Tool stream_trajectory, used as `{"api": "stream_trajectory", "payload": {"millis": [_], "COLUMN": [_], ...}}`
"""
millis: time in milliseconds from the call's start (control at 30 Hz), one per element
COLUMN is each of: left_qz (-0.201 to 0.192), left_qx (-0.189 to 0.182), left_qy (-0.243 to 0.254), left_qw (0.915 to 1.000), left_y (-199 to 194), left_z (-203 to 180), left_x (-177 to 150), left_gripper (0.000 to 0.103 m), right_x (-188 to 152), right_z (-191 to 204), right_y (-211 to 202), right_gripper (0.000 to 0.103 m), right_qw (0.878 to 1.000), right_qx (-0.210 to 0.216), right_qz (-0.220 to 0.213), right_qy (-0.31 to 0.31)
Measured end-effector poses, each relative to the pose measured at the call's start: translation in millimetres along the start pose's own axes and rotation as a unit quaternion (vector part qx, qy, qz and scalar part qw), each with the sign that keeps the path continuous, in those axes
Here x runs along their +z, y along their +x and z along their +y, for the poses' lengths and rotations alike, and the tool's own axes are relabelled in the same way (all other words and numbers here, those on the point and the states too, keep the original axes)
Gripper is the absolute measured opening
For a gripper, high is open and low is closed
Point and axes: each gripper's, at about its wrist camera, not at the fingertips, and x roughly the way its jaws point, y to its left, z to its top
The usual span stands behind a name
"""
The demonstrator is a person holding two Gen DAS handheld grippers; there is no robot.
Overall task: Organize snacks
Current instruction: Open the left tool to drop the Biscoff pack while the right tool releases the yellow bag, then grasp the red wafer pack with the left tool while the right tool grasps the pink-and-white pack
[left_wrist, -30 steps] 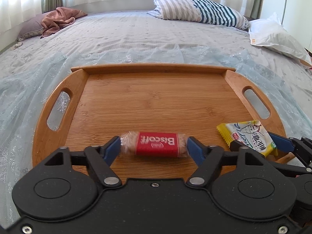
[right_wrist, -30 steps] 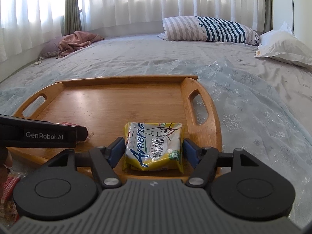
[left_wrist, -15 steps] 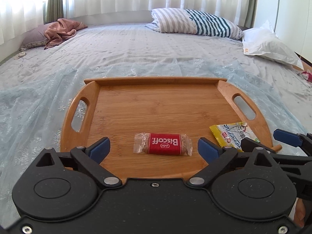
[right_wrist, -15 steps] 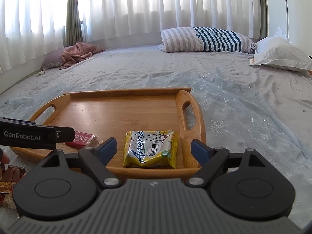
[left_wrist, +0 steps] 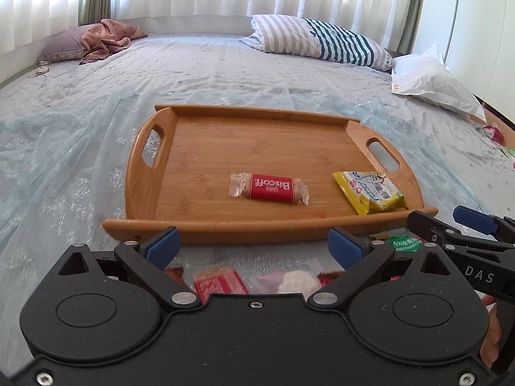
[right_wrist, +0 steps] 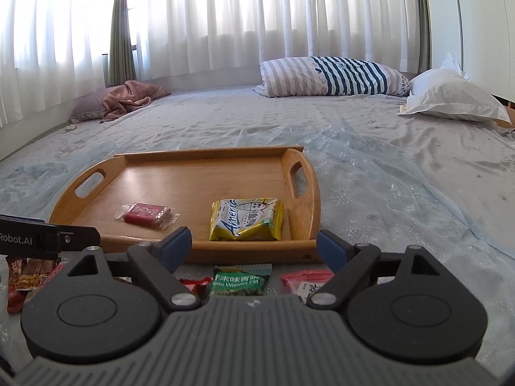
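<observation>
Fingers of both grippers have just been spreading and now stand wide apart with nothing between them: the left gripper (left_wrist: 254, 246) has let go of the Biscoff (left_wrist: 269, 188) and the right gripper (right_wrist: 254, 247) of the yellow packet (right_wrist: 246, 219), and both have drawn back to the near side of the tray (left_wrist: 225, 225). Two snacks are thus delivered, and the next pick looks due from the loose pile on the bed under the grippers, where a green wasabi-pea packet (right_wrist: 239, 280), a pink packet (right_wrist: 305, 281) and red wrappers (right_wrist: 24, 273) lie. Beyond the tray's raised near rim, the Biscoff rests mid-tray near the front and the yellow packet in the near right corner, close by the right handle. Far half of the tray is bare, leaving ample room; farther off lie the striped pillow (right_wrist: 334, 77) and white pillow (right_wrist: 450, 99).
</observation>
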Motion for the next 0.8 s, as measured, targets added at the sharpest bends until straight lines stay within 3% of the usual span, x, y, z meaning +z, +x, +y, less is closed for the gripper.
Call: {"api": "stream_trajectory", "payload": {"millis": [100, 333, 467, 600, 800], "left_qz": [-0.005, -0.001, 0.005, 0.011, 0.006], "left_qx": [-0.001, 0.005, 0.016, 0.015, 0.018], "left_qy": [0.0, 0.007, -0.007, -0.022, -0.028], "left_qw": [1.0, 1.0, 0.9998, 0.9996, 0.9994], "left_y": [-10.1, -28.7, -34.5, -34.3, -27.3], "left_z": [2.8, 5.0, 10.3, 14.3, 14.5], "left_x": [-10.4, -32.6, -41.4, -45.0, -41.1], "left_gripper": [0.092, 0.068, 0.054, 0.048, 0.047], "right_x": [-8.9, -29.9, -38.7, -43.2, -46.5], "right_z": [-0.5, 0.9, 1.0, -1.6, -3.3], "right_y": [-10.1, -30.7, -37.7, -40.8, -38.1], "right_gripper": [0.092, 0.091, 0.079, 0.062, 0.058], "right_qw": [1.0, 0.999, 0.998, 0.998, 0.997], "right_qx": [-0.009, -0.04, -0.055, -0.068, -0.069], "right_qz": [-0.007, -0.018, -0.014, -0.013, -0.003], "right_qy": [0.005, -0.011, -0.006, 0.012, 0.021]}}
